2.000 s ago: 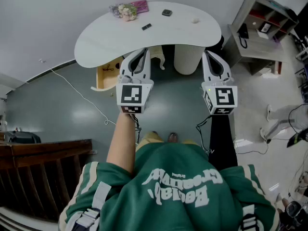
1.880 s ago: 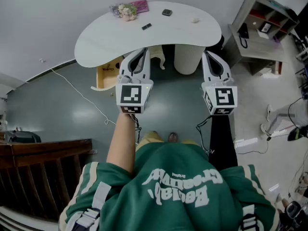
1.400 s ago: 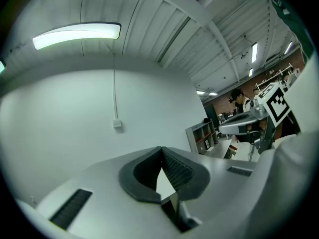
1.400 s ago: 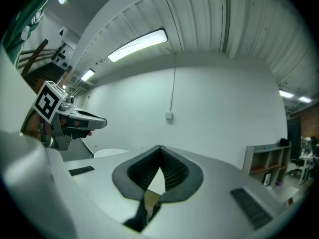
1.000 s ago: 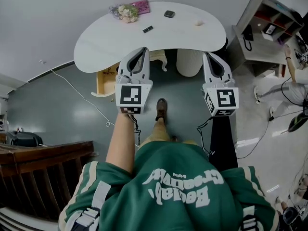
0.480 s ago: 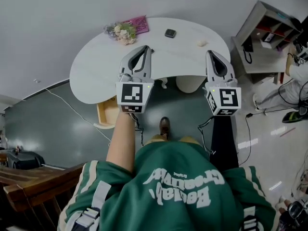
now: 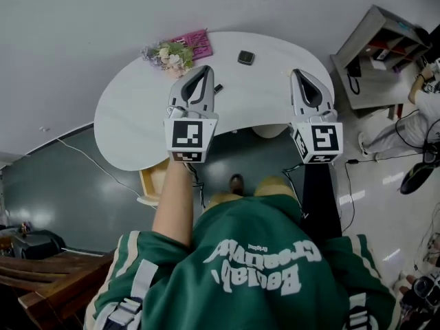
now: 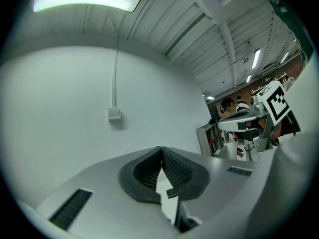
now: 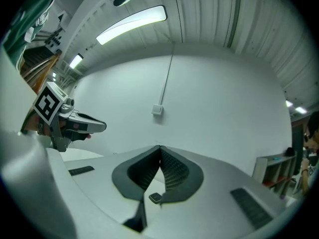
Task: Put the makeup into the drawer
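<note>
Left gripper (image 7: 203, 69): jaws pressed together at the tips with nothing between them; it is held level, and its front half now reaches over the near part of the tabletop.
Right gripper (image 7: 300, 73): jaws likewise together and empty, level, alongside the left one and well apart from it.
Change: two seconds ago both grippers hung over the floor (image 7: 82, 184), short of the tabletop's edge. Now the person stands closer and both tips are above the white surface. The jaws have stayed together throughout.
Tabletop (image 7: 130, 122): white and kidney-shaped, against the wall. More of it sits under the grippers than before.
Shelf unit (image 7: 377, 43): grey, to the right of the tabletop.
Drawer (image 7: 152, 182): wooden, pulled open under the tabletop's near left edge. It lies left of the forearm and behind the left gripper's cube. Less of it shows than earlier.
Flowers (image 7: 167, 55): a small bunch at the back left, with a pink packet (image 7: 198, 42) beside it, both just beyond the left gripper's tip.
Compact (image 7: 245, 58): dark and square, on the tabletop between the two grippers and slightly beyond their tips, touching neither.
Stick (image 7: 218, 87): small and black, lying on the tabletop just beside the left gripper's right flank.
</note>
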`<action>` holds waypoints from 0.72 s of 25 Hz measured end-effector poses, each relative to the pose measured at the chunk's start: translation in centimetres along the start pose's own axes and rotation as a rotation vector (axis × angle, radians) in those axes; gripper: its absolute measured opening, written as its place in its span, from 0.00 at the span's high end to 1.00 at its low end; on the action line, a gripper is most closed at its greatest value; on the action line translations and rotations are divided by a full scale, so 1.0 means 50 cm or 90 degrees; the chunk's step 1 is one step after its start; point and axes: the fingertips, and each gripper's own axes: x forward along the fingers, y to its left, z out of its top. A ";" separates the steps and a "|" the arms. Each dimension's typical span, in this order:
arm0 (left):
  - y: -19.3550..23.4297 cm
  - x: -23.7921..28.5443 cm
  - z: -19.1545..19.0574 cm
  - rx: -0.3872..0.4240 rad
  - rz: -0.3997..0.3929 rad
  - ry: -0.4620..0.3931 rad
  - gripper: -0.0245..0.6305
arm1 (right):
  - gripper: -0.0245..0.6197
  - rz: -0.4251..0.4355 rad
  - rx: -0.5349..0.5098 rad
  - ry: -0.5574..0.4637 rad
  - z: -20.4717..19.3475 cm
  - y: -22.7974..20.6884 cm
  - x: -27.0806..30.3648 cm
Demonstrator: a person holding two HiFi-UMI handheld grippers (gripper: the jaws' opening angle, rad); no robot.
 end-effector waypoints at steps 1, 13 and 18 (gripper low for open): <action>-0.001 0.008 -0.005 -0.003 -0.004 0.001 0.94 | 0.95 -0.001 -0.002 0.001 -0.001 -0.002 0.007; 0.020 0.129 -0.044 -0.006 -0.002 0.013 0.94 | 0.95 0.016 0.000 0.000 -0.041 -0.059 0.120; 0.035 0.224 -0.062 0.010 0.007 0.029 0.94 | 0.95 0.043 -0.001 -0.002 -0.056 -0.100 0.212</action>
